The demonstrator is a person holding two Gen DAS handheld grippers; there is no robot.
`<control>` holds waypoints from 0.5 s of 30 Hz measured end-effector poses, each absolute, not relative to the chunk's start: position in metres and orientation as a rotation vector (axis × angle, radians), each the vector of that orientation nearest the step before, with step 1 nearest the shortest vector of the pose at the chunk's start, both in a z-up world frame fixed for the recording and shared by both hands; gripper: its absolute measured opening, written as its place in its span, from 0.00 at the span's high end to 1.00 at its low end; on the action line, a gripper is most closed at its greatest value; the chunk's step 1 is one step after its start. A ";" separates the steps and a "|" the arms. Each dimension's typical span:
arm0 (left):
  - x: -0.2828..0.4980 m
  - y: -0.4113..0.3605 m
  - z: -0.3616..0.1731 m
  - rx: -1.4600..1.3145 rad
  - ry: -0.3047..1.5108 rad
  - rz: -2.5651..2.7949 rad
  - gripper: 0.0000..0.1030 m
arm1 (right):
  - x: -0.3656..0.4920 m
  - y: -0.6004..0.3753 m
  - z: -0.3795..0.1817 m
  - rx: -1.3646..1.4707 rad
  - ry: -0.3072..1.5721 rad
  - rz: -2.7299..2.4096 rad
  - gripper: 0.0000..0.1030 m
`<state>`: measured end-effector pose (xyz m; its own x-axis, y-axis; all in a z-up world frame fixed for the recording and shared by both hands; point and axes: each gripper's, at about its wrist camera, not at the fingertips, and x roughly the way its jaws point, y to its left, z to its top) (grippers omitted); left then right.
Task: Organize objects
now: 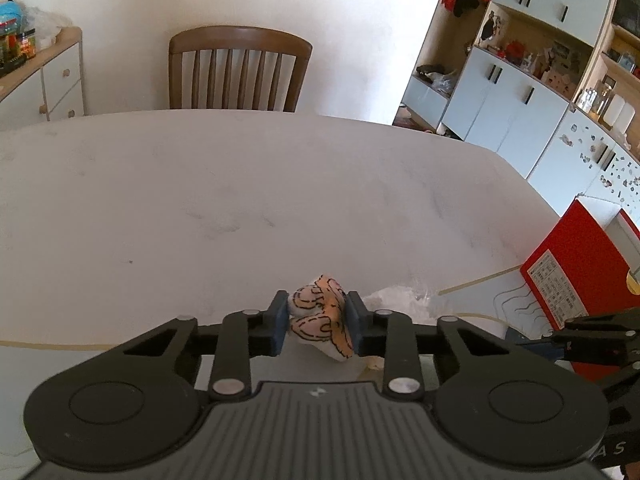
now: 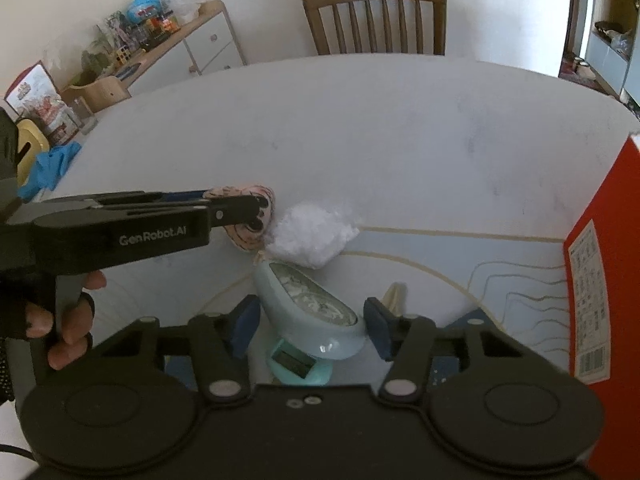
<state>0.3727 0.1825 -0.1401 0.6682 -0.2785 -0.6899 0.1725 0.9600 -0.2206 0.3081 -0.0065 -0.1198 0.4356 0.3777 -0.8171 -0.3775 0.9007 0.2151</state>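
Note:
My left gripper is shut on a small soft toy, white and peach with black dashed lines, held just above the white table. The toy also shows in the right wrist view, pinched at the tip of the left gripper. A clump of white stuffing lies on the table beside the toy. My right gripper is open, its fingers either side of a pale blue-green bowl-shaped thing that sits on a small teal scale. The fingers do not touch it.
A red box stands at the table's right edge; it also shows in the left wrist view. A wooden chair stands at the far side. A blue cloth lies at the table's left edge. Cabinets line both walls.

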 end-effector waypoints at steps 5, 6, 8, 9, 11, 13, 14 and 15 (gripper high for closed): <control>0.366 0.185 -0.130 -0.144 0.788 -0.246 0.80 | 0.305 -0.011 -0.114 0.012 1.024 0.483 0.80; 0.364 0.185 -0.129 -0.147 0.789 -0.244 0.81 | 0.303 -0.010 -0.113 -0.003 1.016 0.480 0.81; 0.360 0.186 -0.126 -0.149 0.786 -0.236 0.84 | 0.301 -0.012 -0.111 -0.005 1.008 0.477 0.82; 0.358 0.187 -0.124 -0.150 0.785 -0.235 0.85 | 0.300 -0.013 -0.109 0.002 1.001 0.478 0.82; 0.353 0.188 -0.120 -0.151 0.780 -0.233 0.87 | 0.297 -0.014 -0.102 0.016 0.982 0.481 0.85; 0.346 0.188 -0.114 -0.144 0.772 -0.232 0.87 | 0.292 -0.015 -0.094 0.018 0.961 0.484 0.86; 0.345 0.189 -0.111 -0.140 0.772 -0.231 0.89 | 0.290 -0.016 -0.090 0.016 0.953 0.483 0.86; 0.343 0.188 -0.108 -0.140 0.772 -0.232 0.90 | 0.287 -0.017 -0.087 0.016 0.946 0.485 0.86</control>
